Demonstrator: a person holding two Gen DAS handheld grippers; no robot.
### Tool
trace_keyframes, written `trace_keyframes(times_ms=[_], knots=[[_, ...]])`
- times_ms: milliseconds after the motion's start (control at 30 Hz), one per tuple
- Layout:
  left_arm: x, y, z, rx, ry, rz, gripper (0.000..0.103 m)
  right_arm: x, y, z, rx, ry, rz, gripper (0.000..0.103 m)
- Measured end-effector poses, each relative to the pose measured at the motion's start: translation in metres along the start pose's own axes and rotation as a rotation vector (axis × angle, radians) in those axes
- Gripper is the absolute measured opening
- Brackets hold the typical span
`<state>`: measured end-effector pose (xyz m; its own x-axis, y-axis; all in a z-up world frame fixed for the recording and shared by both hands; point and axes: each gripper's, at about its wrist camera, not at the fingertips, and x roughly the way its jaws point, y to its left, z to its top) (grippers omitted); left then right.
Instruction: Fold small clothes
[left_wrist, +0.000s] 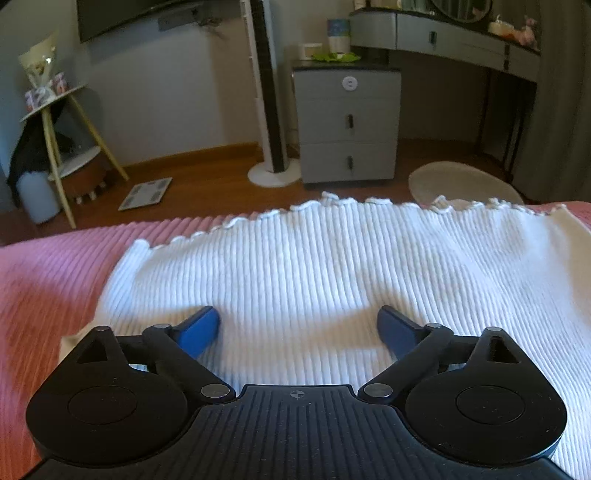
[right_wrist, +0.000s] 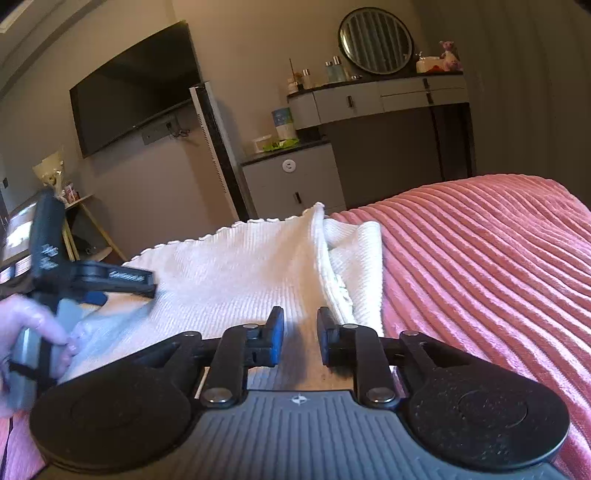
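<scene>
On the pink corduroy-ribbed bedspread lies the white ribbed knit garment with a scalloped hem, spread mostly flat, its far edge near the edge of the bed. Along its right side one flap is already turned over, leaving a raised crease in the right wrist view. I judge the fold is at an early stage, with one side turned in and the rest open.

My left gripper hangs low over the near part of the garment with its blue-padded fingers spread wide and nothing between them. My right gripper sits at the near end of the crease, its jaws narrowed to a slim gap; cloth shows in that gap, but I cannot tell whether the pads pinch it.

The next move, as I read it, calls for a firm pinch on the near edge with both tools, then a level lift and carry toward the scalloped hem, so the knit does not bunch.

Beyond the bed stand a grey three-drawer cabinet, a tall white tower fan, a wall-mounted black television and a round mirror on a grey dressing table. None of these is in the way; only the loose flap could slip.
</scene>
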<state>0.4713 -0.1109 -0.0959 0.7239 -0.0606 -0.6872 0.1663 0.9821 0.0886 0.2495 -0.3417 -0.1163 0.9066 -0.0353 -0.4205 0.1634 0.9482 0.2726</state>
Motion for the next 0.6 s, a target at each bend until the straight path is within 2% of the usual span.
trace_keyframes(times_ms=[100,167,233,333,400,500,533,600], knots=[[0.005,-0.002,0.005,0.001,0.013,0.013,0.102,-0.001,-0.002,-0.001,0.018,-0.002,0.014,0.021],[-0.001,0.000,0.007,-0.029,0.010,0.022,0.101,-0.003,-0.003,-0.001,0.027,-0.005,0.022,0.023],[-0.016,-0.005,0.008,-0.051,-0.007,0.007,0.087,-0.005,-0.004,0.001,0.049,-0.018,0.025,0.025],[-0.036,-0.025,0.008,-0.027,-0.040,-0.097,0.089,-0.011,0.001,0.001,0.050,-0.053,0.014,0.027],[-0.038,-0.046,0.007,0.027,-0.037,-0.149,0.091,-0.016,0.005,0.002,0.029,-0.073,0.011,0.028],[-0.022,-0.070,0.003,0.073,0.004,-0.166,0.092,-0.018,0.000,0.004,0.054,-0.072,0.008,0.029],[-0.016,-0.076,0.002,0.074,0.020,-0.155,0.096,-0.018,-0.002,0.005,0.065,-0.073,0.007,0.029],[-0.013,-0.089,0.001,0.088,0.007,-0.120,0.096,-0.018,-0.005,0.008,0.078,-0.078,0.007,0.029]])
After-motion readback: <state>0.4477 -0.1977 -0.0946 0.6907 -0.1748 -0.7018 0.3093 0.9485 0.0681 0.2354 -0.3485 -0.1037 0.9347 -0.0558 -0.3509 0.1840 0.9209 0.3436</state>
